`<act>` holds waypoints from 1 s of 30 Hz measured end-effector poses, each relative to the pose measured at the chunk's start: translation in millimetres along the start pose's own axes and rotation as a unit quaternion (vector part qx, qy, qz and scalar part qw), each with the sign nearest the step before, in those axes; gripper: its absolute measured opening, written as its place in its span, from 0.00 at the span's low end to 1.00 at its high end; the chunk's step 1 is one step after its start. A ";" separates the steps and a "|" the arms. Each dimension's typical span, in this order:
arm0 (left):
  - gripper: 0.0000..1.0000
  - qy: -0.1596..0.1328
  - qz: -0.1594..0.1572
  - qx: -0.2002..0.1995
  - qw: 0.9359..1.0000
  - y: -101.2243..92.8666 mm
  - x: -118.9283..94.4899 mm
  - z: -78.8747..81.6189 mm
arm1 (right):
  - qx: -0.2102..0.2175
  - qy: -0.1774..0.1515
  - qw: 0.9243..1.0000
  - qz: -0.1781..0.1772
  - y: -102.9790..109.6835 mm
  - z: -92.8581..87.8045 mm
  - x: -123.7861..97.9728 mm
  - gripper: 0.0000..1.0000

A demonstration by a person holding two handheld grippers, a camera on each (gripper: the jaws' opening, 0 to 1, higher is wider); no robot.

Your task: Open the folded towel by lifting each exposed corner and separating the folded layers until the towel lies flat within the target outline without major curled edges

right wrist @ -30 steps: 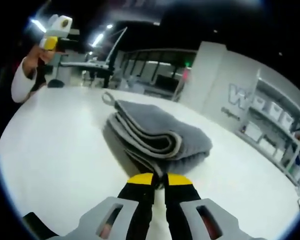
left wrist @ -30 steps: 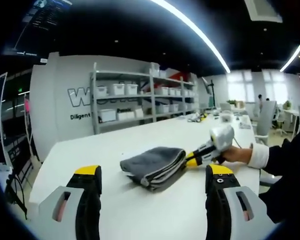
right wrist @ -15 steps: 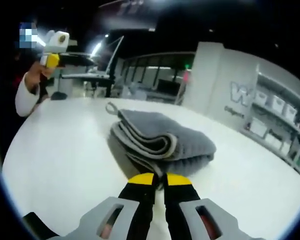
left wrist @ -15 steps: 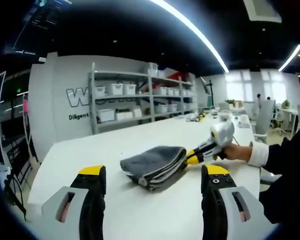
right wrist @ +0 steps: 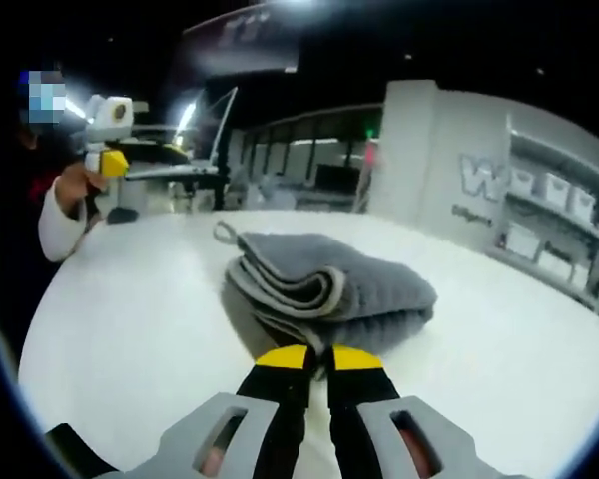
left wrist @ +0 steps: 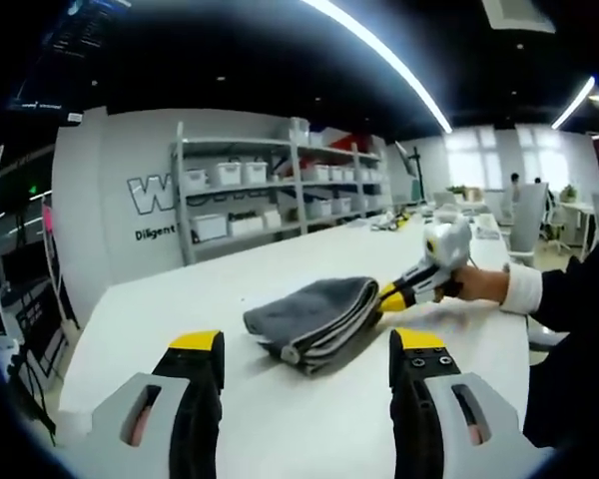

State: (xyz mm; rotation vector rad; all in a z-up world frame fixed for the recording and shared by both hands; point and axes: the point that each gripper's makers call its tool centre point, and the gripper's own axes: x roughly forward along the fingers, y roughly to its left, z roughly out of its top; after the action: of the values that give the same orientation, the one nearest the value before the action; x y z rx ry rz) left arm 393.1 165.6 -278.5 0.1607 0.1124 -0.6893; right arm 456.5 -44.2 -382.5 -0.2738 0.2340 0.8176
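Observation:
A grey towel (left wrist: 309, 309) lies folded in several layers on the white table (left wrist: 280, 419). In the left gripper view my left gripper (left wrist: 307, 342) is open, its yellow-tipped jaws wide apart just short of the towel. My right gripper (left wrist: 389, 294) comes in from the right and meets the towel's right edge. In the right gripper view my right gripper (right wrist: 319, 354) is shut, and the lowest layers of the towel (right wrist: 369, 284) run into its tips. A hanging loop (right wrist: 220, 232) sticks out at the towel's far left corner. The left gripper (right wrist: 110, 130) hangs above the table at upper left.
A shelf rack with white bins (left wrist: 270, 195) stands behind the table against a lettered wall. A white cuff and dark sleeve (left wrist: 524, 289) reach in from the right. Desks and chairs (left wrist: 524, 220) lie farther off. The table's left edge (left wrist: 80, 349) is near.
My left gripper's jaws stand slightly closer together than before. Both views have shifted a little with the hands; the towel and the right gripper's hold look the same.

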 end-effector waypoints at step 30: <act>0.62 0.058 0.012 0.014 0.998 -3.9 29.2 -39.2 | 0.000 0.014 1.000 0.011 7.4 -4.8 -6.0 0.00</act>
State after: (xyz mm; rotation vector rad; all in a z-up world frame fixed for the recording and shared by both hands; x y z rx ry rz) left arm 411.0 151.7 -322.0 0.2295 0.2124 -0.6574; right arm 446.5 -45.0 -386.3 -0.2833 0.2628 0.8367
